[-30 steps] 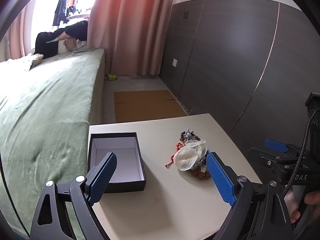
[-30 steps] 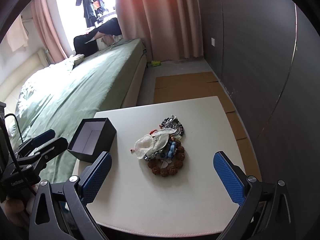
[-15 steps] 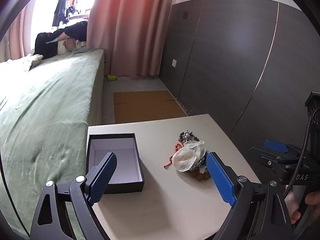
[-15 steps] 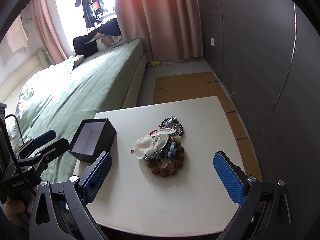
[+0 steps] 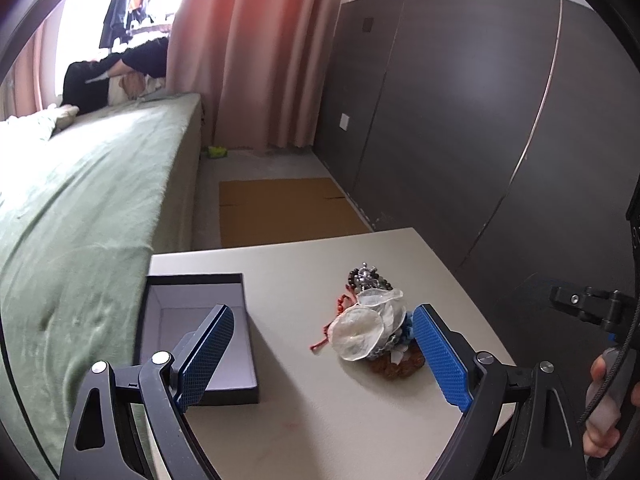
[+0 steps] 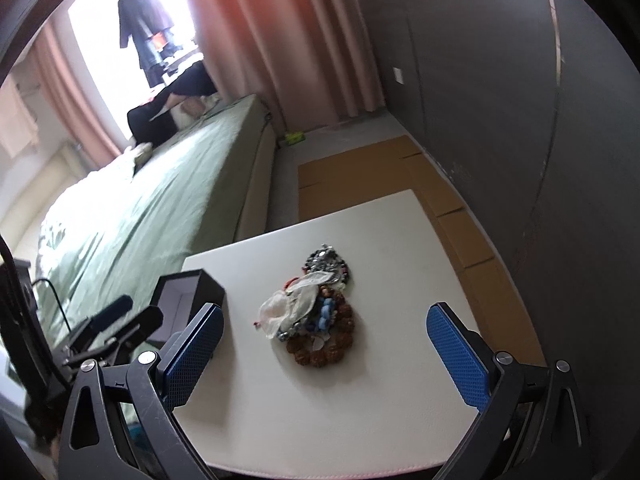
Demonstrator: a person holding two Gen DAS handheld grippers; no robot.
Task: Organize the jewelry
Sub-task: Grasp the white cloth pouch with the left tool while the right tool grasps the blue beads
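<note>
A heap of jewelry point(image 5: 374, 324) lies on the white table point(image 5: 320, 420): clear shell discs on top, brown bead bracelets, blue beads and a silver piece. It also shows in the right wrist view point(image 6: 316, 312). An open black box point(image 5: 192, 332) with a pale lining stands at the table's left edge; in the right wrist view the box point(image 6: 188, 292) is partly behind my left gripper. My left gripper point(image 5: 320, 356) is open and empty, above the table between box and heap. My right gripper point(image 6: 326, 356) is open and empty, just short of the heap.
A bed with a green cover point(image 5: 80, 200) runs along the table's left side. A dark panelled wall point(image 5: 480, 120) stands on the right. Cardboard sheets point(image 5: 280, 208) lie on the floor beyond the table, with pink curtains point(image 5: 260, 60) behind.
My right gripper has tilted and moved in closer to the heap. My left gripper has shifted slightly left. Both stay open and nothing on the table has moved.
</note>
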